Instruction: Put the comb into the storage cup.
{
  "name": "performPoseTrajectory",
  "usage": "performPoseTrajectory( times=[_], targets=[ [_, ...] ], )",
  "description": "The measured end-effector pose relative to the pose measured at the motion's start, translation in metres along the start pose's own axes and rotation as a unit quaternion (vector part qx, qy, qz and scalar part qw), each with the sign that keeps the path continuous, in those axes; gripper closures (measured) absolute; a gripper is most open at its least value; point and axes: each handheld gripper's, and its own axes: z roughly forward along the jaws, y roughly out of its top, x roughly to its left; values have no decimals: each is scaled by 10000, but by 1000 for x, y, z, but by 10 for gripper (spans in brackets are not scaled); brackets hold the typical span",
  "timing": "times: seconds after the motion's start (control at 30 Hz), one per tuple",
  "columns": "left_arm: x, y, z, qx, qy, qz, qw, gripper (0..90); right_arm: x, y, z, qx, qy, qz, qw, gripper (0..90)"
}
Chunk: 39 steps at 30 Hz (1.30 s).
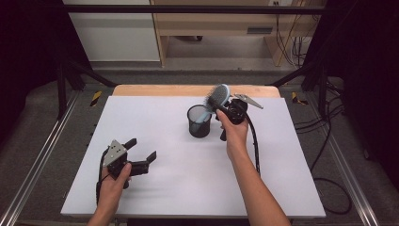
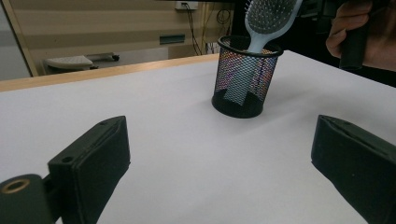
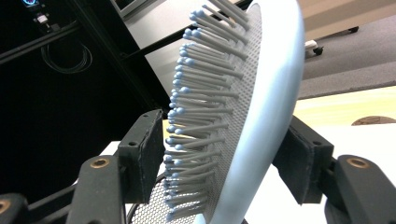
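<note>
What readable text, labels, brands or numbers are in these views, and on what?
None can be read.
hairbrush: no brand or marking on its pale blue head.
mesh cup: plain black, no label.
left gripper and right gripper: no lettering.
Yellow-black hazard tape beside the table: stripes, no words.

Light blue hairbrush [image 1: 218, 97] with grey bristles is standing handle-down in the black mesh cup [image 1: 199, 123], head tilted out over the rim, mid-table.
</note>
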Motion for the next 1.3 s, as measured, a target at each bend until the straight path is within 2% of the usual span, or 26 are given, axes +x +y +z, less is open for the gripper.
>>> performPoseTrajectory(
  times=[0.23, 0.33, 0.43, 0.47, 0.5, 0.57, 0.77, 0.97, 1.3],
  targets=[
    [0, 0, 0, 3, 0, 2, 10000, 45, 2, 1, -2, 74, -27, -152, 9999, 298],
    [0, 0, 0, 10, -4, 13, 10000, 45, 3, 2, -4, 104, -72, -207, 9997, 232],
    [0, 0, 0, 14, -9, 16, 10000, 45, 5, 3, -5, 112, -233, -429, 9987, 139],
    [0, 0, 0, 12, -4, 14, 10000, 45, 5, 3, -5, 112, -233, -429, 9987, 139],
    [0, 0, 0, 13, -3, 13, 10000, 45, 6, 3, -7, 133, -299, -542, 9980, 110],
    [0, 0, 0, 12, -2, 16, 10000, 45, 7, 3, -7, 145, -324, -584, 9977, 100],
    [0, 0, 0, 6, 10, 2, 10000, 41, 10, 4, -13, 234, -399, -958, 9943, 80],
    [0, 0, 0, 7, 24, -7, 10000, 38, 11, 8, -19, 236, -455, -1205, 9914, 78],
    [0, 0, 0, 26, 34, 29, 10000, 38, 11, 10, -26, 272, -447, -1309, 9900, 68]
  ],
)
